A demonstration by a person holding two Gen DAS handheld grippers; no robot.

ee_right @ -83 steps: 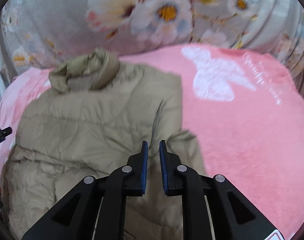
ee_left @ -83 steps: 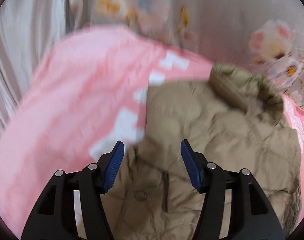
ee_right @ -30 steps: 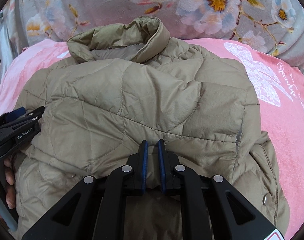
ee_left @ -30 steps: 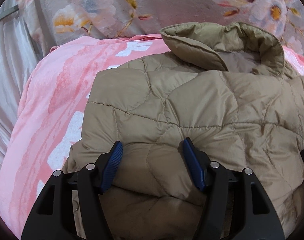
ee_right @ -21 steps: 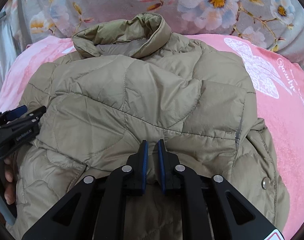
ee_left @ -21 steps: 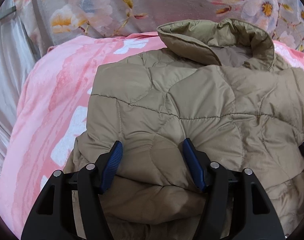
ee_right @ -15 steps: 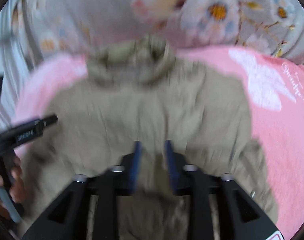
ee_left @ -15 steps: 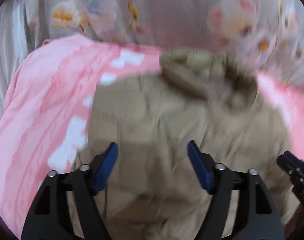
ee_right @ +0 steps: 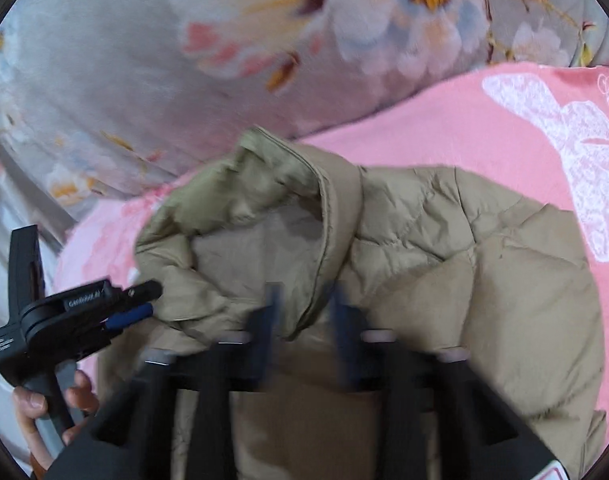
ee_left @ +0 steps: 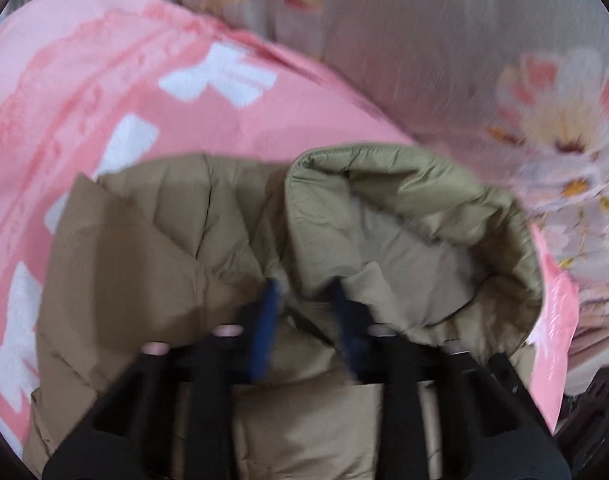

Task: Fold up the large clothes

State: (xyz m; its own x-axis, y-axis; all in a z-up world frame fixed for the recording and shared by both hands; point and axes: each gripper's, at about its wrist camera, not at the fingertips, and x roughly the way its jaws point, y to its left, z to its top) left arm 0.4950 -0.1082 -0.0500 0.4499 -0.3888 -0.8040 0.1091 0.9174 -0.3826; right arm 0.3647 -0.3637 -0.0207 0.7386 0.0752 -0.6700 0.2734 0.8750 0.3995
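Observation:
A tan quilted jacket (ee_left: 144,272) lies on a pink blanket (ee_left: 84,92), collar (ee_left: 404,184) at the far end. My left gripper (ee_left: 304,296) is over the jacket at the collar's left base, jaws partly apart with fabric between them; blur hides whether they grip. My right gripper (ee_right: 304,300) is at the collar's right side (ee_right: 332,216), jaws partly apart over the jacket (ee_right: 504,300). The left gripper also shows in the right wrist view (ee_right: 140,300), at the collar's left edge.
A grey floral cloth (ee_right: 264,60) rises behind the blanket (ee_right: 444,132). The hand holding the left tool (ee_right: 52,412) is at lower left in the right wrist view. The blanket's edge drops off at the far right in the left wrist view (ee_left: 560,320).
Both grippers have moved forward from the jacket's middle up to the collar. The right jaws, shut earlier, now stand apart. The left jaws are narrower than before.

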